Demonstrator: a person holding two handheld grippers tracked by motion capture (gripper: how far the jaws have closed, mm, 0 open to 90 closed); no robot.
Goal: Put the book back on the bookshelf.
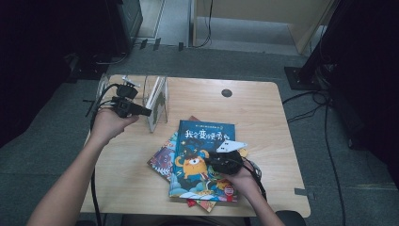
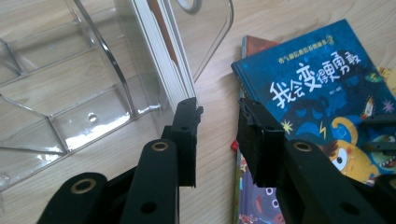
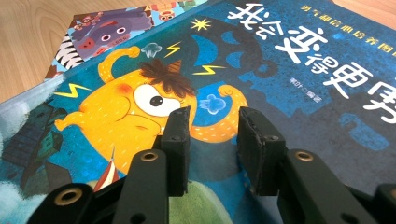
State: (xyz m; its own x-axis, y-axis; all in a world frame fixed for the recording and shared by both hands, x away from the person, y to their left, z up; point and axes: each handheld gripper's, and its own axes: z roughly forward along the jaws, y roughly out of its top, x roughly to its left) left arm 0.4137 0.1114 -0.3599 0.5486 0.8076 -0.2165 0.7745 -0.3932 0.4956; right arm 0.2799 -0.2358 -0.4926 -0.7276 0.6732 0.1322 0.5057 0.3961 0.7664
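A blue picture book (image 1: 202,155) with a yellow monster on its cover tops a loose stack of books at the middle of the wooden table (image 1: 268,117). My right gripper (image 1: 212,162) hovers over that cover, and in the right gripper view (image 3: 214,121) its jaws stand open above the monster with nothing between them. A clear plastic book rack (image 1: 157,101) stands at the back left with one thin book (image 2: 163,60) upright in it. My left gripper (image 1: 149,113) points at the rack's near end. It (image 2: 219,116) is open and holds nothing, one jaw close beside the upright book's lower corner.
Other picture books (image 1: 162,160) stick out from under the blue one toward the left and the front. A round cable hole (image 1: 227,92) lies in the table's far side. Dark equipment and cables (image 1: 324,122) line the floor around the table.
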